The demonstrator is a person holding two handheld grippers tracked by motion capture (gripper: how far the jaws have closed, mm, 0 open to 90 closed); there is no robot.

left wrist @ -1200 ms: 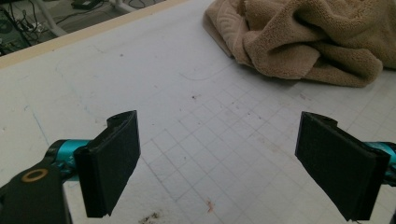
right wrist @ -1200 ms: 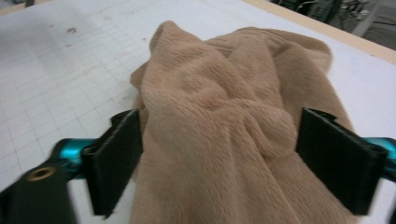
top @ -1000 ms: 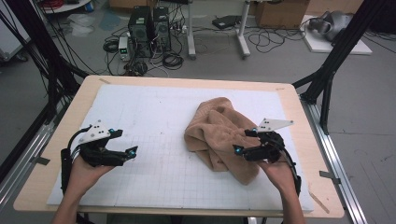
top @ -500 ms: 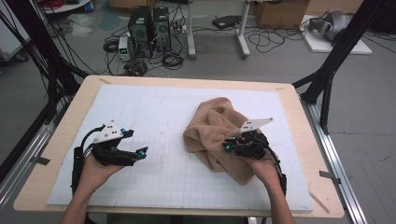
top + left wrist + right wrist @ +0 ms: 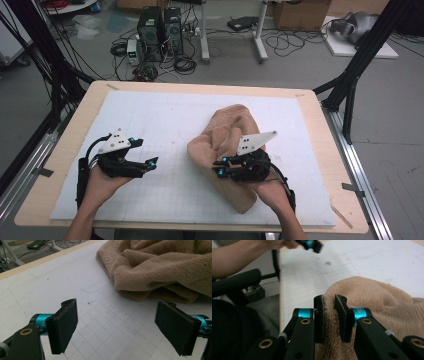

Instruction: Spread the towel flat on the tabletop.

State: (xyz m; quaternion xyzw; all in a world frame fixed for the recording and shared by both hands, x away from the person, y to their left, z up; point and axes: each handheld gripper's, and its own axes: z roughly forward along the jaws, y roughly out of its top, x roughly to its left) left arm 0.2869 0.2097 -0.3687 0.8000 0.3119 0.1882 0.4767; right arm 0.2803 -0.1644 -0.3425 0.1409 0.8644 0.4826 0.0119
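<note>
A tan towel (image 5: 225,132) lies crumpled on the right half of the white grid mat (image 5: 165,115). My right gripper (image 5: 218,167) sits over the towel's near part, pointing left. Its jaws have just been closing and now pinch a fold of the towel (image 5: 372,295) between the pads, as the right gripper view (image 5: 329,305) shows. My left gripper (image 5: 151,162) hovers over the mat to the left of the towel, pointing right at it. Its jaws (image 5: 122,327) stand wide open with nothing between them, and the towel's edge (image 5: 162,272) lies just ahead.
The mat covers a wooden table (image 5: 305,97) with black frame legs at its sides. Beyond the far edge, computers (image 5: 160,25), cables and a box stand on the floor. My left gripper (image 5: 310,243) shows blurred at the top of the right gripper view.
My right gripper closed on the towel's near fold and moved left, dragging the fold with it. The left gripper has hardly moved.
</note>
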